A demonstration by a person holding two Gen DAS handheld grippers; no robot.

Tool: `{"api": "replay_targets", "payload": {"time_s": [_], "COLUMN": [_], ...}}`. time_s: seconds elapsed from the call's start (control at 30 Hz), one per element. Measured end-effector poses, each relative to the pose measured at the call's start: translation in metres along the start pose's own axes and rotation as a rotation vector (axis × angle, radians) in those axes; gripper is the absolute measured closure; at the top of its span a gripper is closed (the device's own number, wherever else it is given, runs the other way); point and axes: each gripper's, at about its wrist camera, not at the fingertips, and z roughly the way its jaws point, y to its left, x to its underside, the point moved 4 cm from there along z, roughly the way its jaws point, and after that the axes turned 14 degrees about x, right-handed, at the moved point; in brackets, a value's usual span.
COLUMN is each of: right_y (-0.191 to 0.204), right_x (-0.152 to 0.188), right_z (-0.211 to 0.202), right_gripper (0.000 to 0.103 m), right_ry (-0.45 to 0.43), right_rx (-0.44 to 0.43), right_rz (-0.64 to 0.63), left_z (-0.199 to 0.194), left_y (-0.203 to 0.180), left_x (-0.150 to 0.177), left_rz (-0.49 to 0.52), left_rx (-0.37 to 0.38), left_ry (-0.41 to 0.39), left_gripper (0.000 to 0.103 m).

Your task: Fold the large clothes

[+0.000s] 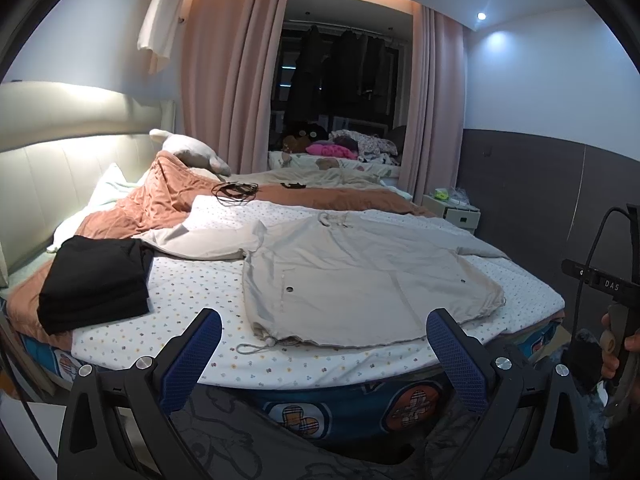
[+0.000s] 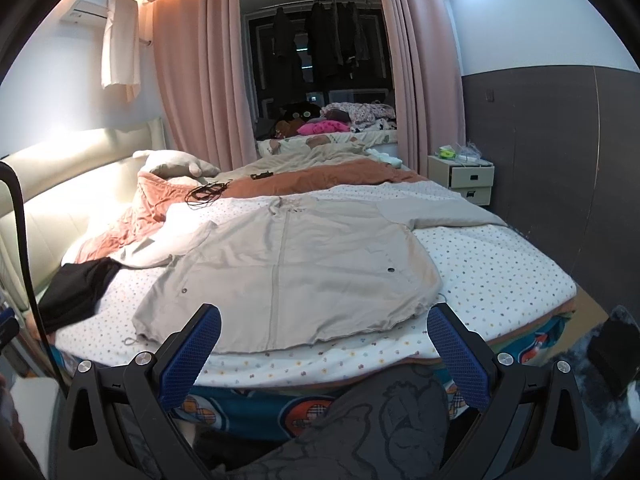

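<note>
Bedroom, bed (image 1: 192, 280) w/ dotted sheet. Left wrist view: left gripper (image 1: 324, 344) wide, empty; beige jacket (image 1: 360, 276) lies flat ahead, slightly to right, hem nearest, zip running away. Right wrist view: right gripper (image 2: 324, 340) wide, empty, near centred on hem, so approx. nearer.

A large beige jacket (image 1: 360, 276) lies spread flat and front-up on the dotted sheet, hem toward 6 o'clock, collar toward 12, sleeves reaching out to 9 and 3. A zipper runs down its centre, dark snaps mark both pockets, and a drawstring trails from the hem. At 9 o'clock, folded black clothes (image 1: 94, 280) sit stacked.
</note>
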Motion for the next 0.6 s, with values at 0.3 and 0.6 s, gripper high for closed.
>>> {"api": "replay_targets", "payload": {"time_s": [0.3, 0.6], "right_y": [-0.004, -0.004], "right_x": [0.004, 0.010], "right_z": [-0.008, -0.017], "right_gripper": [0.000, 0.000], "right_ry": [-0.001, -0.002], "right_rx": [0.002, -0.003], "right_rz": [0.008, -0.001], "left_z": [-0.009, -0.015], "left_y": [-0.007, -0.010], "left_x": [0.004, 0.005], "left_rz": [0.009, 0.009], "left_rx": [0.000, 0.001], "left_ry": [-0.008, -0.015], "left_gripper": [0.000, 0.000]}}
